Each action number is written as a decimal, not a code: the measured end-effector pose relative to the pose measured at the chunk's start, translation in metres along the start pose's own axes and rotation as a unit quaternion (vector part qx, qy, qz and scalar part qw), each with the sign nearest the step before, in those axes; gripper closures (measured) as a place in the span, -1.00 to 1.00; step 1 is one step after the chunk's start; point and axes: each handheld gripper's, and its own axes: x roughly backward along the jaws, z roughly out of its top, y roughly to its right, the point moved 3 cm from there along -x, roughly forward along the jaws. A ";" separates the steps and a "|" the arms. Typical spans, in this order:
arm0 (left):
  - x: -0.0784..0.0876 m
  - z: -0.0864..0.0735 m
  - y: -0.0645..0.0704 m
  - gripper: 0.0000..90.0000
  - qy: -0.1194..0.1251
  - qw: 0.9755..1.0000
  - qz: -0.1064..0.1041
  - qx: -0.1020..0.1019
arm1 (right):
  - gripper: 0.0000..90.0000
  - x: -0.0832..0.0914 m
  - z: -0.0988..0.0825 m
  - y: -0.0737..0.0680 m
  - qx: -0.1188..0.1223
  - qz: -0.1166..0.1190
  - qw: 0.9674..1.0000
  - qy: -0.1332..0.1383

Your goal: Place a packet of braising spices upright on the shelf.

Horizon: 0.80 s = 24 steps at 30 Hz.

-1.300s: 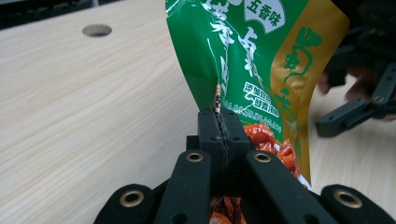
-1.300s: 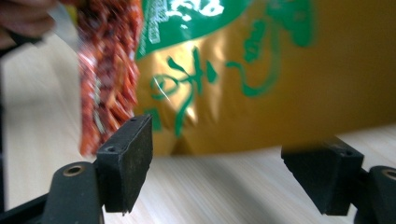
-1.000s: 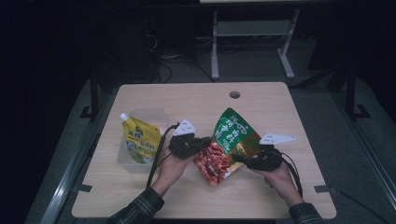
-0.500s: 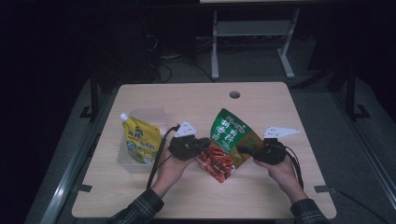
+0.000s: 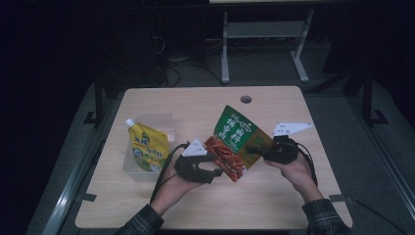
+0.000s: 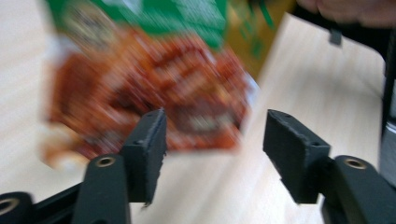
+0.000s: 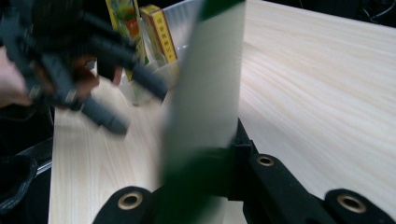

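Table (image 5: pixel 195 105) of pale wood spans the high view, with a round hole (image 5: pixel 246 99) near its far edge. At its left side stands a clear bin (image 5: pixel 147 164) holding a yellow pouch (image 5: pixel 146 148) with a white spout, well apart from the hands. Above the table's middle hangs a green and red packet (image 5: pixel 234 142), tilted, off the wood. The right gripper (image 5: pixel 264 152) is clamped on the packet's right edge; in the right gripper view the packet (image 7: pixel 205 93) rises edge-on between the closed jaws. The left gripper (image 5: pixel 218 172) sits just beside the packet's lower left corner, held by the left hand (image 5: pixel 173 183). Its jaws have just been opening and now stand apart; in the left gripper view the blurred packet (image 6: pixel 149 88) lies beyond the fingers (image 6: pixel 152 144), not pressed by them, with bare table between the two pads.
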 end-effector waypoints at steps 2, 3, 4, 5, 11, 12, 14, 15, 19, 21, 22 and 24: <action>0.001 -0.008 0.001 -0.28 -0.012 1.000 -0.006 -0.010 | 0.99 -0.002 0.004 0.000 0.006 0.001 1.000 -0.001; 0.002 -0.017 0.004 -0.33 -0.016 1.000 -0.011 -0.010 | 0.99 -0.007 0.013 -0.001 0.015 0.000 1.000 -0.006; 0.003 -0.021 0.005 -0.36 -0.023 0.999 -0.013 -0.019 | 0.99 -0.009 0.017 -0.001 0.018 -0.002 1.000 -0.007; 0.004 -0.024 0.006 -0.39 -0.024 0.999 -0.012 -0.020 | 0.99 -0.013 0.022 -0.002 0.021 -0.002 1.000 -0.010; 0.010 -0.044 0.011 -0.50 -0.025 0.999 -0.012 -0.030 | 0.99 -0.033 0.051 -0.006 0.033 -0.004 0.999 -0.018; 0.012 -0.047 0.012 -0.51 -0.027 0.999 -0.014 -0.029 | 0.99 -0.035 0.056 -0.008 0.032 -0.005 0.999 -0.020; 0.013 -0.050 0.012 -0.55 -0.026 0.999 -0.015 -0.029 | 0.99 -0.039 0.061 -0.010 0.033 -0.006 0.999 -0.021; 0.015 -0.055 0.013 -0.56 -0.030 0.999 -0.015 -0.027 | 0.99 -0.047 0.074 -0.013 0.038 -0.008 0.999 -0.021; 0.014 -0.062 0.014 -0.59 -0.037 0.999 -0.021 -0.033 | 0.99 -0.064 0.095 -0.019 0.046 -0.013 0.999 -0.026; 0.012 -0.064 0.016 -0.59 -0.040 0.998 -0.027 -0.031 | 0.99 -0.073 0.107 -0.021 0.050 -0.014 0.998 -0.025; 0.011 -0.064 0.018 -0.60 -0.038 0.998 -0.029 -0.030 | 0.99 -0.078 0.112 -0.022 0.052 -0.013 0.998 -0.026; 0.009 -0.064 0.019 -0.60 -0.041 0.998 -0.030 -0.034 | 0.99 -0.088 0.123 -0.025 0.054 -0.010 0.998 -0.023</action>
